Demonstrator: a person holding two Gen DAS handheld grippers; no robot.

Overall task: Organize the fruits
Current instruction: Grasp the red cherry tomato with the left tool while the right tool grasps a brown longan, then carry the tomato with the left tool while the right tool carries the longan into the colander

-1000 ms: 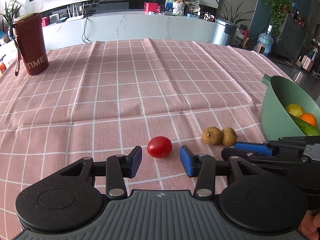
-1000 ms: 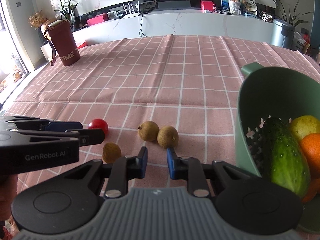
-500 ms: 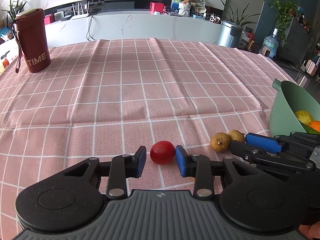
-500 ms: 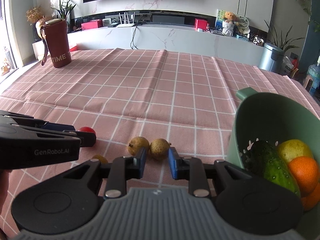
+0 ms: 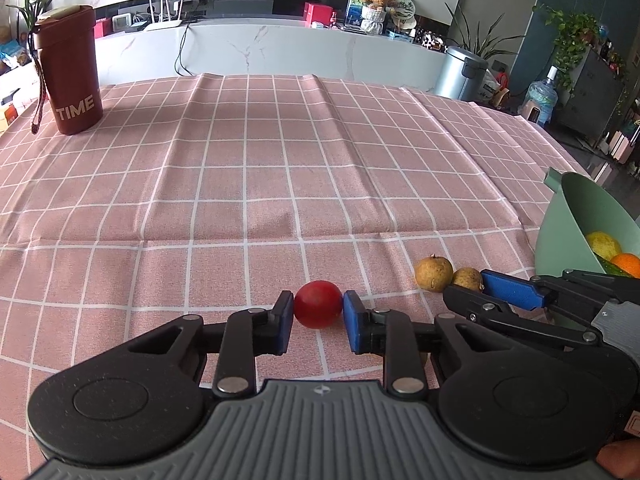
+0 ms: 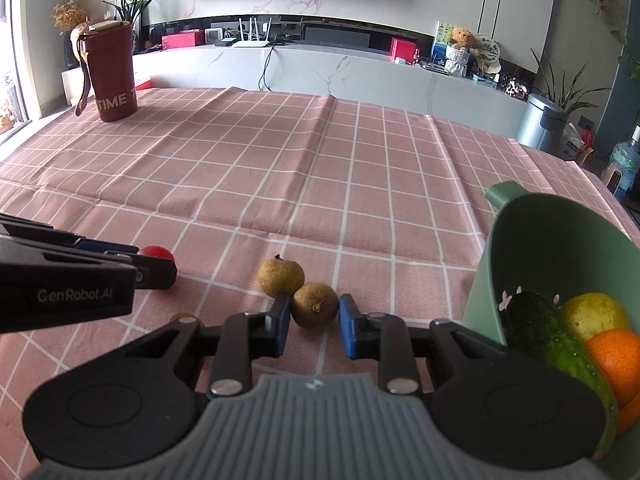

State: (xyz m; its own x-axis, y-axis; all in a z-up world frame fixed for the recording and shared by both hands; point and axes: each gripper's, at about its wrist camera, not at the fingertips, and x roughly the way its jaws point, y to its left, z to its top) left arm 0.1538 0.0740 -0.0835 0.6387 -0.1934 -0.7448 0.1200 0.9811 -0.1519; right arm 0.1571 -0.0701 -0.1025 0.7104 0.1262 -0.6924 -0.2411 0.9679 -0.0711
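A red cherry tomato [image 5: 319, 309] lies on the pink checked cloth between the blue pads of my left gripper [image 5: 319, 305]. Its jaws are closing and both pads touch the tomato. Two brown longans lie side by side to the right. The nearer longan [image 6: 314, 311] sits between the pads of my right gripper [image 6: 314, 309], which press on its sides. The farther longan [image 6: 280, 278] touches the left fingertip from behind. A third longan [image 6: 184, 316] peeks out behind the right gripper's body. The green bowl [image 6: 532, 248] at the right holds a cucumber [image 6: 548, 332], a yellow fruit [image 6: 596, 314] and an orange [image 6: 616, 356].
A dark red tumbler marked TIME [image 5: 72, 72] stands at the far left of the table. The two grippers lie close side by side, the left gripper [image 6: 160, 268] just left of the longans. The bowl stands near the table's right edge.
The left jaws closed from wide apart onto the tomato. The right gripper slid forward until the nearer longan sat between its pads. Both views tipped up a little.
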